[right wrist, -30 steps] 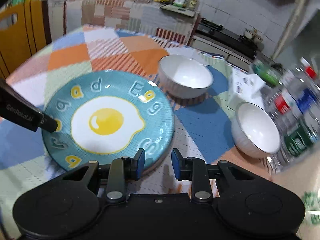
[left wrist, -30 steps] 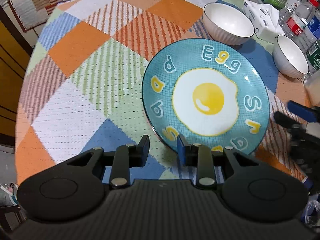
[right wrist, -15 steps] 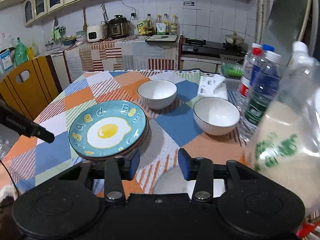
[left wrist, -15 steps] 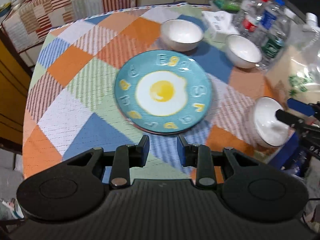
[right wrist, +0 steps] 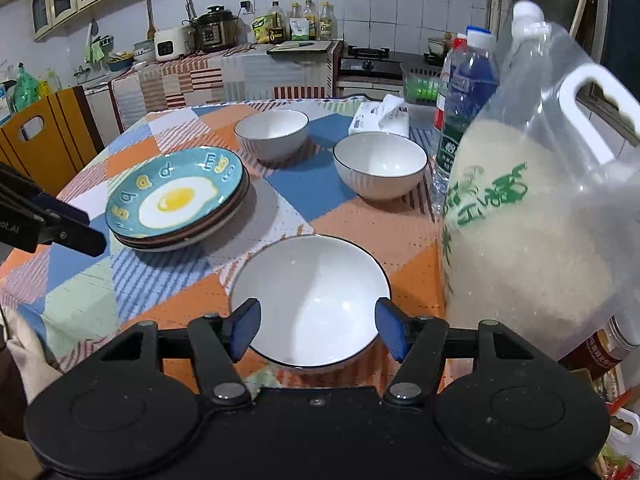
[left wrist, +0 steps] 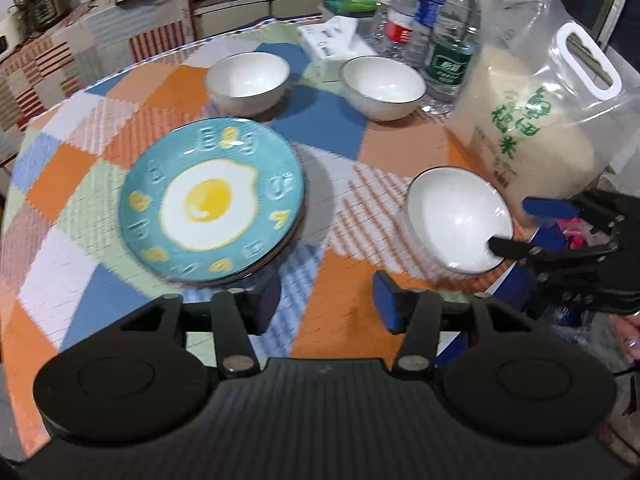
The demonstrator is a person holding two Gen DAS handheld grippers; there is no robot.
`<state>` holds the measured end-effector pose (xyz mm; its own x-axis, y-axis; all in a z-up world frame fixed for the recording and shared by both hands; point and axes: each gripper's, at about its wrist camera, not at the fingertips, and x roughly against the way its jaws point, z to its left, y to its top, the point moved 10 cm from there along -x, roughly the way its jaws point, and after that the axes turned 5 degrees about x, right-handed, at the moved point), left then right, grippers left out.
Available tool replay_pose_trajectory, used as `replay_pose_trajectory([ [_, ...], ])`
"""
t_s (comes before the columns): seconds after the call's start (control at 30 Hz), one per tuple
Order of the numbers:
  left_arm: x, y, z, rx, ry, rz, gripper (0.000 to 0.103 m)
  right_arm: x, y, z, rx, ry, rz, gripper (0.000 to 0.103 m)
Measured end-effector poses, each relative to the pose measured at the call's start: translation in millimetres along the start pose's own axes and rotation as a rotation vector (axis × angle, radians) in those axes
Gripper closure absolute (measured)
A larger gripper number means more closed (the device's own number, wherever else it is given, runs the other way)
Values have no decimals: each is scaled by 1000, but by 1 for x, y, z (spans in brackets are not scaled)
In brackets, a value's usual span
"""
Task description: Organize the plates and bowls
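A stack of plates with a blue fried-egg plate [left wrist: 212, 200] on top sits left of centre on the table; it also shows in the right wrist view [right wrist: 176, 196]. Three white bowls stand on the cloth: a near bowl [right wrist: 312, 296] [left wrist: 456, 220] and two far bowls [right wrist: 272, 132] [right wrist: 380, 166]. My right gripper [right wrist: 316, 330] is open, its fingers either side of the near bowl's front rim. My left gripper [left wrist: 326, 300] is open and empty, above the cloth just in front of the plates.
A large clear bag of rice [right wrist: 532, 216] stands close to the right of the near bowl. Water bottles [left wrist: 432, 28] and a tissue box [left wrist: 332, 40] stand behind the far bowls. The checked tablecloth [left wrist: 80, 184] lies over the table.
Both grippers have opened wider. The right gripper has closed in on the near bowl, which now lies between its fingers. The left gripper has swung right and pulled back from the plates.
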<state>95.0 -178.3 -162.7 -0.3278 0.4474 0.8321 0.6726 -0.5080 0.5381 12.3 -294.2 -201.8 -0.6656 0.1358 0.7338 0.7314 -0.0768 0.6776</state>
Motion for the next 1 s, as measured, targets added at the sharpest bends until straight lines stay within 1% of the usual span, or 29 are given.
replay_pose_trajectory([
  [0.1, -17, 5, -15, -19, -66, 33, 51, -15, -6, -9, -37, 0, 29, 32],
  [0.23, -36, 12, -32, -59, -116, 55, 49, -32, -12, -25, -143, -12, 50, 32],
  [0.3, -48, 14, -36, -59, -129, 72, 49, -38, -16, -32, -220, -1, 60, 32],
  [0.4, -65, 14, -40, -48, -143, 102, 49, -45, -21, -39, -298, -6, 85, 32],
  [0.53, -84, 10, -45, -29, -151, 150, 51, -48, -26, -38, -340, 17, 100, 33],
  [0.6, -91, 8, -47, -2, -175, 177, 51, -52, -27, -38, -354, 20, 114, 37],
  [0.63, -95, 7, -47, 17, -189, 187, 53, -54, -27, -37, -361, 20, 124, 41],
  [0.67, -99, 6, -47, 36, -201, 196, 56, -56, -28, -37, -370, 17, 133, 50],
  [0.7, -104, 4, -46, 55, -207, 208, 62, -57, -29, -39, -389, 8, 134, 59],
  [0.73, -108, 3, -45, 79, -216, 210, 65, -57, -29, -42, -420, -3, 123, 75],
  [0.77, -110, 2, -45, 109, -240, 217, 71, -58, -30, -44, -436, -14, 118, 84],
  [0.8, -111, 2, -45, 139, -270, 224, 79, -58, -31, -46, -439, -23, 114, 85],
  [0.83, -111, 3, -46, 163, -296, 231, 83, -59, -30, -46, -437, -28, 108, 85],
  [0.87, -110, 3, -47, 167, -303, 235, 84, -61, -30, -46, -429, -33, 108, 85],
  [0.93, -108, 2, -49, 128, -289, 226, 84, -62, -29, -44, -400, -46, 111, 86],
  [1.0, -102, 2, -48, 59, -259, 206, 84, -63, -29, -44, -414, -38, 116, 86],
])
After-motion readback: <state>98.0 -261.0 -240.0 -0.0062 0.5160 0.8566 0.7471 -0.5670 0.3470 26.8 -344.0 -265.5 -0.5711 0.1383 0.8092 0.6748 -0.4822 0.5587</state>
